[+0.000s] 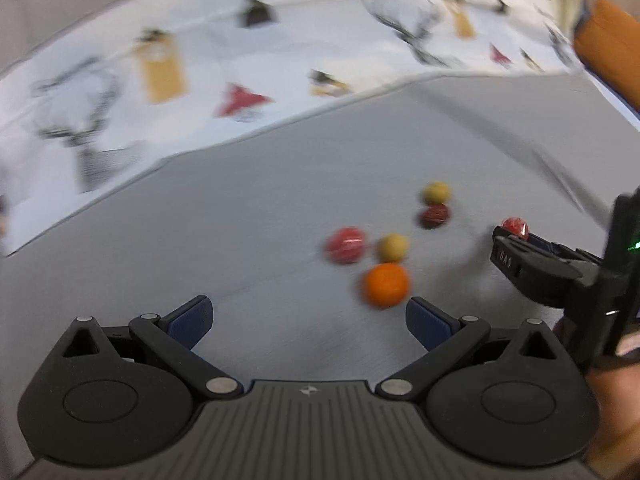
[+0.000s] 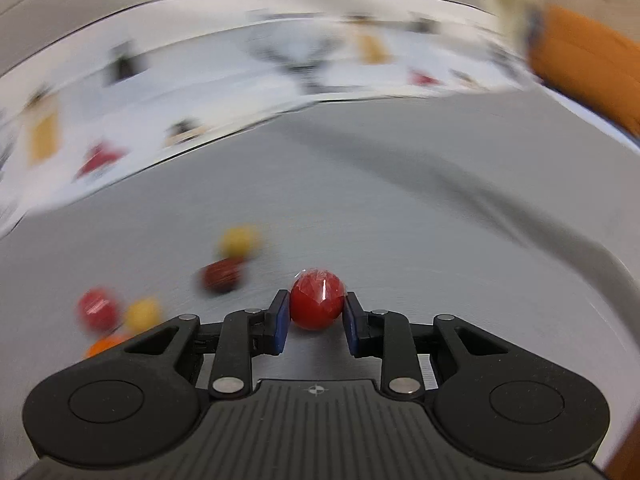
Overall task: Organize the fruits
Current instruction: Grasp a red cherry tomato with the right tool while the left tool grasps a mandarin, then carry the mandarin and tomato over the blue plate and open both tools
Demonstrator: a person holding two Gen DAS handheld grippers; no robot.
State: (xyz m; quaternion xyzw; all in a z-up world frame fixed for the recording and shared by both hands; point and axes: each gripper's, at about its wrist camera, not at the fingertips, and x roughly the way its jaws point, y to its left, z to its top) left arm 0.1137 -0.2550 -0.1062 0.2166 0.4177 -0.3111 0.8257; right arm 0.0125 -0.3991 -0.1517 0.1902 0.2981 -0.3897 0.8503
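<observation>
**Right gripper clamps a red fruit; left gripper spread wide over the pile**

The right gripper (image 2: 316, 316) grasps a glossy red fruit (image 2: 317, 299) between its blue pads, low over the grey table (image 2: 400, 220). The left gripper (image 1: 308, 320) is released, jaws wide apart, nothing between them. Just ahead of it lies an orange fruit (image 1: 386, 284), touching a yellow fruit (image 1: 393, 247) beside a red one (image 1: 346, 245); farther on, a dark red fruit (image 1: 435, 216) sits against another yellow one (image 1: 437, 193). All are blurred. Bare tabletop lies open to the left. Beyond, a patterned white cloth (image 1: 200, 40) edges the table, its prints smeared.
</observation>
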